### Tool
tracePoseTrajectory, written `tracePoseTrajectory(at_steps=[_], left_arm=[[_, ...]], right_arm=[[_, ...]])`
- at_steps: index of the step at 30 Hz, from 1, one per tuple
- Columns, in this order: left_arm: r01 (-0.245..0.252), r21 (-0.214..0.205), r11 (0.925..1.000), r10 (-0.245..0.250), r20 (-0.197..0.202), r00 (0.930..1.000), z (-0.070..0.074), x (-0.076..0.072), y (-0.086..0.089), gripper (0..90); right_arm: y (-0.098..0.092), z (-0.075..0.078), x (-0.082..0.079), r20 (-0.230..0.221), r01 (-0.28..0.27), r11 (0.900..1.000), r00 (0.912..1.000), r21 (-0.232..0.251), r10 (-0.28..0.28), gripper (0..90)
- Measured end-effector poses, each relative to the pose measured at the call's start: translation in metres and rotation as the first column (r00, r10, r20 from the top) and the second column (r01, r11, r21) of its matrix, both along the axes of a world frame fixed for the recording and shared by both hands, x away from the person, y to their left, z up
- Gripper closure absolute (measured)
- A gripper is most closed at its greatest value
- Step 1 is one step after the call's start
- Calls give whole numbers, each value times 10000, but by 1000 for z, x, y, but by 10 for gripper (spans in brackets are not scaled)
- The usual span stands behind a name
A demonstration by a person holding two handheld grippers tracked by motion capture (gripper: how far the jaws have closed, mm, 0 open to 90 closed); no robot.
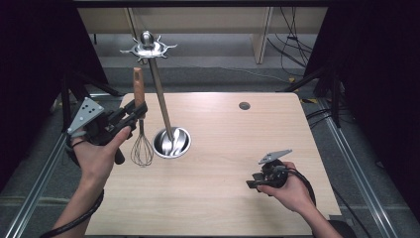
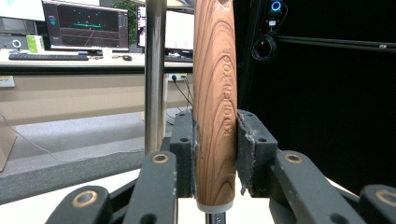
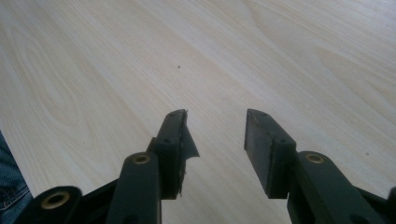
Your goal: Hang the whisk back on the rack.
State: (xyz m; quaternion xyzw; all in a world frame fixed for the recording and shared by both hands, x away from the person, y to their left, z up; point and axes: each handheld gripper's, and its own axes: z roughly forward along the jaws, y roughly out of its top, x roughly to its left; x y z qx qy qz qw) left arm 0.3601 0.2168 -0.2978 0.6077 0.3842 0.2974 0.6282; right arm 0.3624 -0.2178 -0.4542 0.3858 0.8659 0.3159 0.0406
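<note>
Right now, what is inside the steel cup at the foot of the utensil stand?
Inside the steel cup the stand's pole rises beside two spoon bowls; the cup's floor beneath them is covered.

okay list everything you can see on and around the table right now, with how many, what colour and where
whisk: one, wooden handle, wire head, held upright at table's left
utensil stand: one, silver pole with hook crown, rising from the bowl
bowl: one, silver, left of centre, holding spoons
spoons: seemingly two, silver, in the bowl
table: one, light wood
monitors: several, dark screens, on a desk behind
left gripper: black, clamped on the whisk handle
right gripper: black, open, low over the table's right
</note>
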Motion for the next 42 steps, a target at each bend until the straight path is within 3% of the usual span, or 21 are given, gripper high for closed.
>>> tracePoseTrajectory(at_steps=[25, 33, 34, 42], left_arm=[[76, 9, 10000, -76, -20, 10000, 12, 11, 1, 696], [86, 64, 9999, -85, -67, 9999, 13, 14, 0, 696], [63, 56, 10000, -63, -69, 10000, 14, 14, 1, 696], [6, 73, 10000, -6, -58, 10000, 16, 15, 2, 696]], right_arm=[[-1, -1, 1, 179, -67, 10000, 9998, -34, 68, 595], [-1, 1, 0, 48, 19, 10000, 10000, 24, -19, 594], [-1, 2, -1, -138, 138, 9999, 9998, 15, -138, 594], [-1, 2, -1, -148, 134, 9999, 9998, 10, -134, 594]])
